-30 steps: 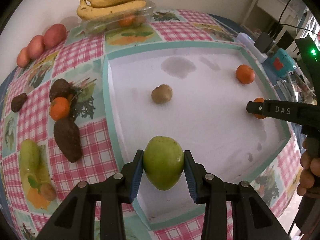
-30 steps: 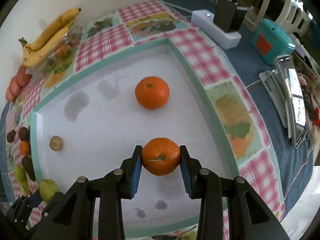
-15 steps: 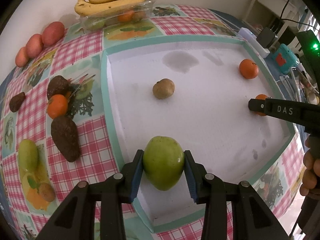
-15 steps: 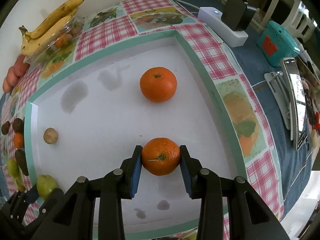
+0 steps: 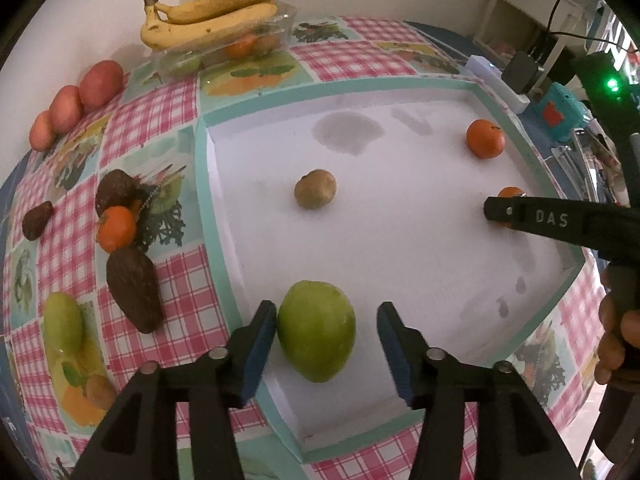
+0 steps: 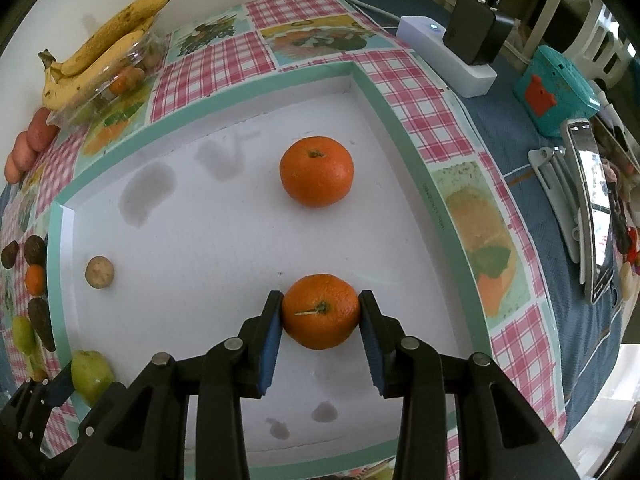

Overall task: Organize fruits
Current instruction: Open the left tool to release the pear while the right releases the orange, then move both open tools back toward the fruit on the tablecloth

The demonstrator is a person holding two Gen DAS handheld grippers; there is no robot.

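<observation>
Resting on the white tray [image 5: 420, 240] between the spread fingers of the left gripper [image 5: 326, 342], the green apple [image 5: 317, 330] looks released, touching only the left pad. The right gripper [image 6: 320, 320] clamps an orange [image 6: 321, 311] low over the tray, near a second orange [image 6: 316, 171]. A small brown fruit [image 5: 315, 189] sits mid-tray. By my judgement, sorting is partway: avocados [image 5: 134, 288], another orange [image 5: 117, 228], a pear [image 5: 63, 322], red fruits [image 5: 101, 84] and bananas [image 5: 212, 16] wait on the checked tablecloth [image 5: 160, 120], against a pale wall. A power strip [image 6: 446, 54] lies beyond.
</observation>
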